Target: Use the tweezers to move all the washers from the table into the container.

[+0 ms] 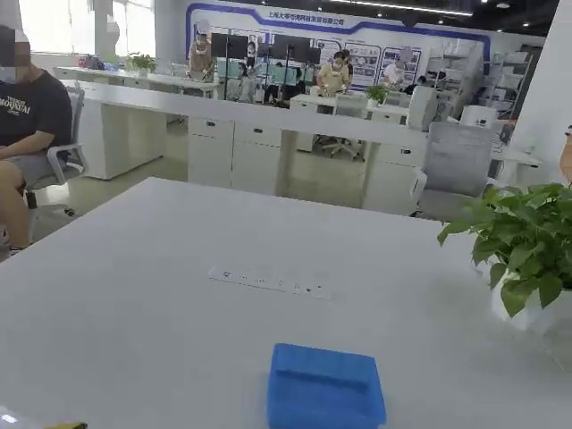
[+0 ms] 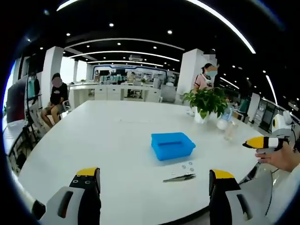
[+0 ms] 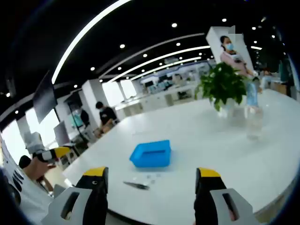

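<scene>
- the tweezers point(image 2: 179, 177) are lying flat on the counter point(image 2: 108, 140) close to its near edge, with their long axis running roughly along that edge, crosswise to the line of both tongs.
- the washers point(image 2: 187, 165) are sitting just beyond the tweezers as a loose scatter of small pale rings, between the tool and the container point(image 2: 172, 145); they are showing too small to count with confidence.
- the blue container is standing open a little farther in from the edge, apart from the washers, with nothing lying between them.
- the left tongs point(image 2: 153, 173) are hovering off the near edge with jaws spread wide and carrying nothing; the tweezers are lying ahead and a little right of their midline.
- the right tongs point(image 3: 151, 171) are likewise gaping and empty; in the right gripper view the tweezers point(image 3: 136, 185) are lying ahead and slightly left of the midline, so the tool is sitting between the two tongs and neither is looking clearly nearer.
- judging from that crosswise lie, whichever tongs are reaching in are probably needing a turn to close across the tool's narrow width.
- farther out, a potted plant point(image 2: 206, 101) and a clear bottle point(image 2: 229, 126) are standing toward the counter's right side, well apart from the work and not getting in the way.
</scene>
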{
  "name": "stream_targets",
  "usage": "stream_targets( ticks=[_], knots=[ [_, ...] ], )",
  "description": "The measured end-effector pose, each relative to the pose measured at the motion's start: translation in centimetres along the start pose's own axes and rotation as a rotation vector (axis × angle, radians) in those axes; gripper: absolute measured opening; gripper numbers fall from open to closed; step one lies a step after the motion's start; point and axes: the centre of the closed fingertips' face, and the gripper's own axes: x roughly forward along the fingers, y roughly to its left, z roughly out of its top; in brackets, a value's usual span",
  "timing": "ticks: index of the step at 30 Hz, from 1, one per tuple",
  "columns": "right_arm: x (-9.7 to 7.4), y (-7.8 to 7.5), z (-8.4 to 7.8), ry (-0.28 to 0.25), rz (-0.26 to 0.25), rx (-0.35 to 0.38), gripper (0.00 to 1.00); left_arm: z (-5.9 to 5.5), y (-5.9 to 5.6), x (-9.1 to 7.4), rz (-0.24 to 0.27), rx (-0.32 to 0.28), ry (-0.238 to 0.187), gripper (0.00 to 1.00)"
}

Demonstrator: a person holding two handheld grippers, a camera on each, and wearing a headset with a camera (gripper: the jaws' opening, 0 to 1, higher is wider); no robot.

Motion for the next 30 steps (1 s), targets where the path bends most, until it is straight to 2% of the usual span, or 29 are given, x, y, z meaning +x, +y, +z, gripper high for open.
stream_targets(
  ticks=[3, 5, 6, 7, 8, 9, 10, 11, 12, 13, 14, 15, 16, 18, 19, 22, 23, 25, 27, 30],
  knots=[
    [0.4, 0.4, -0.3, 0.025, 0.036, 0.012, 0.71, -0.2, 1.1, -0.2, 0.010, 0.011, 0.013, 0.86],
    [0.7, 0.8, -0.6, 0.046, 0.047, 0.014, 0.64, 0.2, 3.0, -0.6, 0.047, 0.041, 0.003, 0.67],
    [0.8, 1.1, -0.8, 0.054, 0.053, 0.012, 0.62, 0.5, 4.2, -0.7, 0.069, 0.042, -0.006, 0.58],
    [0.9, 1.4, -1.1, 0.072, 0.062, 0.007, 0.60, 1.0, 6.0, -1.1, 0.119, 0.024, -0.021, 0.51],
    [1.0, 1.7, -1.8, 0.107, 0.073, -0.008, 0.58, 1.9, 8.7, -1.4, 0.173, -0.007, -0.056, 0.48],
    [1.0, 1.8, -2.3, 0.138, 0.075, -0.021, 0.56, 2.4, 10.4, -1.7, 0.187, -0.033, -0.073, 0.45],
    [1.2, 2.0, -2.9, 0.169, 0.077, -0.037, 0.56, 2.8, 12.7, -2.1, 0.208, -0.107, -0.063, 0.40],
    [1.4, 2.1, -3.1, 0.184, 0.077, -0.044, 0.56, 3.2, 13.9, -2.4, 0.213, -0.152, -0.069, 0.37],
    [1.6, 2.3, -3.0, 0.186, 0.075, -0.044, 0.56, 4.3, 15.1, -2.7, 0.185, -0.196, -0.108, 0.35],
    [1.7, 2.5, -2.6, 0.176, 0.073, -0.047, 0.59, 5.3, 15.5, -3.0, 0.166, -0.198, -0.151, 0.35],
    [1.8, 2.4, -2.1, 0.160, 0.061, -0.056, 0.64, 6.2, 15.4, -3.3, 0.142, -0.182, -0.189, 0.40],
    [1.9, 2.0, -1.1, 0.123, 0.027, -0.083, 0.69, 6.9, 14.8, -3.4, 0.113, -0.148, -0.205, 0.47],
    [1.9, 1.6, -0.5, 0.098, 0.001, -0.100, 0.75, 7.0, 14.3, -3.5, 0.112, -0.115, -0.202, 0.60],
    [1.7, 0.7, 0.6, 0.057, -0.058, -0.129, 0.82, 6.9, 12.6, -3.3, 0.112, -0.046, -0.180, 0.73],
    [1.5, 0.3, 0.7, 0.047, -0.074, -0.132, 0.83, 6.6, 11.0, -3.0, 0.088, -0.019, -0.173, 0.77],
    [1.2, -0.5, 0.1, 0.068, -0.077, -0.129, 0.84, 5.0, 8.3, -2.1, 0.049, -0.009, -0.124, 0.83],
    [1.1, -0.8, 0.0, 0.067, -0.087, -0.131, 0.85, 4.2, 7.3, -1.7, 0.039, 0.003, -0.103, 0.86],
    [0.9, -1.4, 0.1, 0.055, -0.094, -0.133, 0.86, 3.1, 6.0, -1.0, 0.028, 0.026, -0.072, 0.91],
    [0.8, -2.1, 0.0, 0.058, -0.092, -0.131, 0.86, 2.5, 5.4, -0.8, 0.021, 0.024, -0.050, 0.90],
    [0.6, -2.7, 0.2, 0.051, -0.102, -0.141, 0.86, 2.6, 4.8, -0.9, 0.010, 0.019, -0.048, 0.91]
  ],
)
